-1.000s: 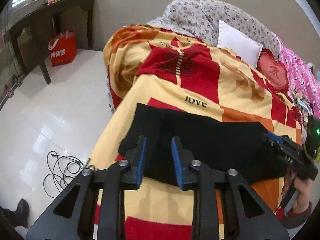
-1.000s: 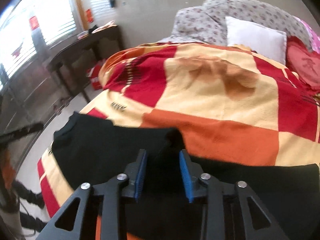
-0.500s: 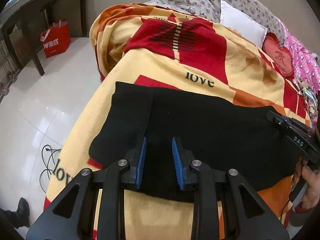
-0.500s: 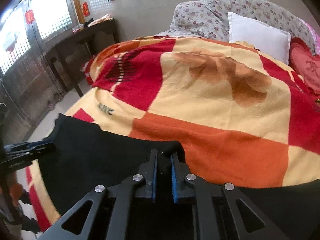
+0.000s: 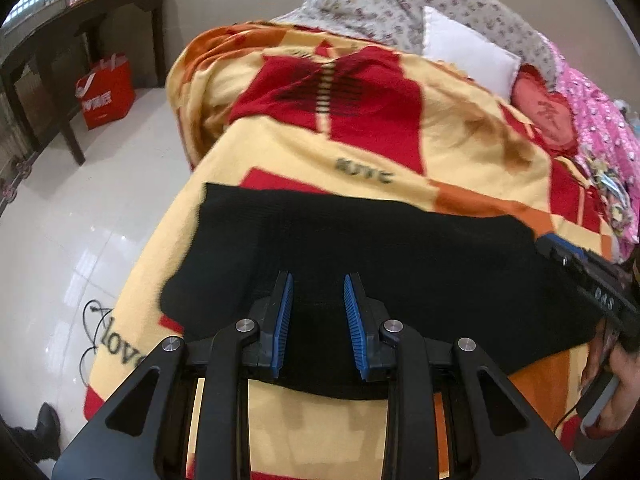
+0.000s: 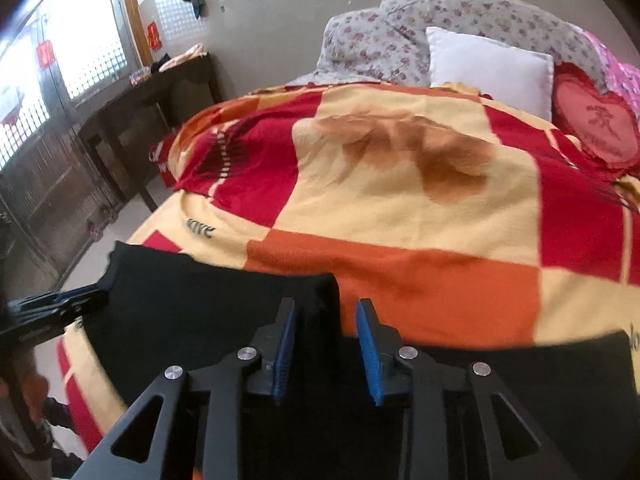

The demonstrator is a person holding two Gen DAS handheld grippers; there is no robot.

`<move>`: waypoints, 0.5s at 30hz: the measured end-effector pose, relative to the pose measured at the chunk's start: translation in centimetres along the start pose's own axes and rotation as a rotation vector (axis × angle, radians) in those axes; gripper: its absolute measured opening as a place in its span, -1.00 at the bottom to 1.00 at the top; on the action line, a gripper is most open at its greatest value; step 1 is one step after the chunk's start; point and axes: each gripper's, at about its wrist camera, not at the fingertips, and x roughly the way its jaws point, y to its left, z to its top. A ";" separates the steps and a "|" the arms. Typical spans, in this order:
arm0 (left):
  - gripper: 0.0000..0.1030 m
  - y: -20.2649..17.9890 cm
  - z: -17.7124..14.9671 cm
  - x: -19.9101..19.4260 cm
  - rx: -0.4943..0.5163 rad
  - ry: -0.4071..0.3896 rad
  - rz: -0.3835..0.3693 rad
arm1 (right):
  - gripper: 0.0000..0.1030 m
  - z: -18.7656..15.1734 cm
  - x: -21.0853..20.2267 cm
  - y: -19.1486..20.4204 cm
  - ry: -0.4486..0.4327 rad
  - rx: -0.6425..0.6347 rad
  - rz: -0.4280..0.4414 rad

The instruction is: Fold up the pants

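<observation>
Now the black pants (image 5: 360,248) lie flat across the near part of the bed, on a red, yellow and orange blanket (image 5: 400,140). Their far edge runs nearly straight across the blanket, just short of a blurred printed word. Their left end stops close to the bed's left side, where the blanket drops to the white floor (image 5: 80,220).

The left claw (image 5: 318,312) hangs over the pants' near edge, its blue pads apart with only black cloth showing between them. The right claw (image 6: 326,344) is also spread and grips nothing; in the right wrist view a folded corner of the pants (image 6: 320,292) sits just ahead of its left pad, with orange blanket beside it. Whether either claw touches the cloth I cannot tell.

Beyond the pants the blanket stretches bare up to a white pillow (image 6: 488,68), a red heart cushion (image 6: 592,128) and a floral quilt (image 6: 400,28) at the head. Left of the bed the floor is wide open, bounded by a dark surface (image 5: 80,36) along the wall with a red bag (image 5: 106,92) under it; a cable (image 5: 90,336) lies on the floor near the bed's corner.
</observation>
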 end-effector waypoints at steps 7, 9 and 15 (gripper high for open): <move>-0.49 -4.5 -0.9 2.1 0.067 0.053 -0.046 | -0.43 -4.2 0.4 0.4 0.075 -0.018 -0.015; -0.48 -5.3 -1.4 3.2 0.080 0.067 -0.014 | -0.42 -4.8 0.9 0.5 0.069 -0.022 -0.031; -0.40 -6.8 -1.3 2.8 0.100 0.059 -0.019 | -0.42 -4.7 -1.5 -0.7 0.040 0.021 0.002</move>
